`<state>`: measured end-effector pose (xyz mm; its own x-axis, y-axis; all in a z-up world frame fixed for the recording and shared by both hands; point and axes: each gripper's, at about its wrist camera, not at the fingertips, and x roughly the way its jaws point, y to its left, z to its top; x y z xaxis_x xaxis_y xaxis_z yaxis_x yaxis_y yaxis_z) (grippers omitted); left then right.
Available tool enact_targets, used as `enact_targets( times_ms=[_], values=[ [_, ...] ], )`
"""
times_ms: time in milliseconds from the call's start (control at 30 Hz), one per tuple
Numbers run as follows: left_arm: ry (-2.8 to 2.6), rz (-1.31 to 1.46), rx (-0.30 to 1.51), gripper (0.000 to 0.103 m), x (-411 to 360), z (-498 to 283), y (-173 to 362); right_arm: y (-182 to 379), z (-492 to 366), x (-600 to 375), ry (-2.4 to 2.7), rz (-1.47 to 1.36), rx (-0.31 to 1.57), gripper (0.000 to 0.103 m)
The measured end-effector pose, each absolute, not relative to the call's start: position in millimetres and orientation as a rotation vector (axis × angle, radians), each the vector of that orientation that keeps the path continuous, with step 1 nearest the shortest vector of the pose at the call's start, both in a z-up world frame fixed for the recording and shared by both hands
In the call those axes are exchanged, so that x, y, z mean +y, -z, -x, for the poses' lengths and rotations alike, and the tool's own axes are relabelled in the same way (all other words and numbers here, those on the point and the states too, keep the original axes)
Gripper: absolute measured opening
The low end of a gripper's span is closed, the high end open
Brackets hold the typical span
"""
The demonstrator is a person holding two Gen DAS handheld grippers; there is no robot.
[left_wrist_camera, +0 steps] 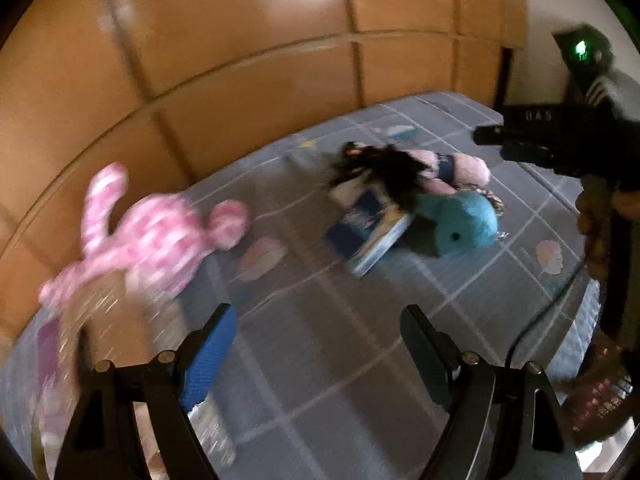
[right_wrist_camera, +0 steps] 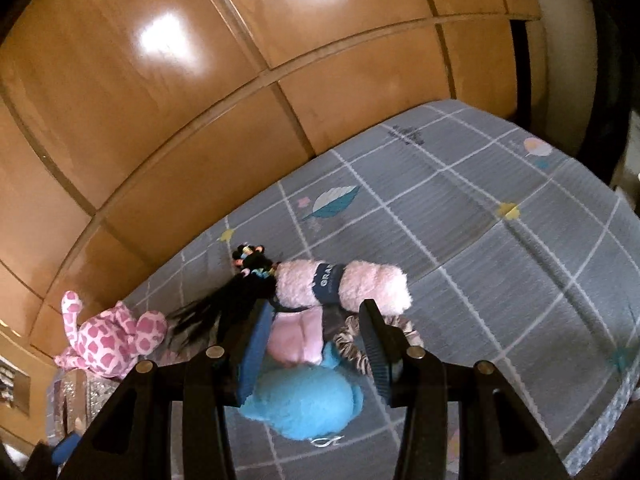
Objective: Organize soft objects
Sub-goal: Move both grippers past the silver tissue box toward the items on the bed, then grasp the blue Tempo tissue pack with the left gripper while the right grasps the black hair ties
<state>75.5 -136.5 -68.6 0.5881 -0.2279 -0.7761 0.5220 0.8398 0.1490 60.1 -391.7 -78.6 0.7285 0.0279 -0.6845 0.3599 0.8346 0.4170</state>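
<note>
A pile of soft things lies on the grey checked bed sheet [right_wrist_camera: 500,264]: a rolled pink towel with a dark band [right_wrist_camera: 344,284], a doll with long black hair [right_wrist_camera: 240,292], a folded pink cloth [right_wrist_camera: 296,336] and a teal plush [right_wrist_camera: 304,400]. My right gripper [right_wrist_camera: 316,340] hovers over this pile with its jaws partly apart; the pink cloth and the teal plush show between them, untouched. In the left wrist view the pile [left_wrist_camera: 460,224] rests partly on a blue book [left_wrist_camera: 368,232]. A pink spotted plush [left_wrist_camera: 152,236] lies at the left. My left gripper [left_wrist_camera: 316,344] stands wide open over bare sheet.
Glossy wooden panels [right_wrist_camera: 200,120] rise along the bed's far side. A glittery clear package [right_wrist_camera: 80,392] sits under the pink spotted plush [right_wrist_camera: 112,336]. A striped fabric loop [right_wrist_camera: 352,344] lies by the teal plush. A person's hand [left_wrist_camera: 600,220] holds the right gripper [left_wrist_camera: 488,138]; a black cable [left_wrist_camera: 532,328] hangs below.
</note>
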Motion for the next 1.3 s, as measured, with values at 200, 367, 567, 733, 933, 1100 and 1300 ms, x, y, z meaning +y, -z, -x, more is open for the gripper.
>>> enact_targets(
  times_ms=[200,367,567,733,933,1100,1300],
  values=[
    [0.575,-0.483,0.854,0.084,-194.5,-113.6,94.4,82.6,-60.5,-395.3,0.167,-0.613,0.752,0.046],
    [0.617,-0.556,0.877,0.090,-226.8,-143.5,119.3,89.2,-61.5,-400.8,0.140,-0.678,0.775,0.046],
    [0.659,-0.579,0.900,0.090,-241.0,-169.3,140.6,93.0,-65.3,-400.1,0.113,-0.703,0.798,0.046],
    [0.707,-0.549,0.914,0.065,-246.5,-176.9,149.5,95.9,-66.9,-401.2,0.105,-0.719,0.810,0.046],
    [0.712,-0.392,0.966,0.060,-227.5,-163.1,141.3,95.2,-65.7,-400.9,0.114,-0.714,0.809,0.046],
    [0.610,-0.285,1.017,0.060,-191.0,-126.4,139.0,95.8,-66.8,-398.6,0.116,-0.697,0.823,0.046],
    [0.484,-0.292,0.985,0.060,-149.3,-83.3,144.6,98.7,-75.6,-381.6,0.102,-0.603,0.888,0.046]
  ],
)
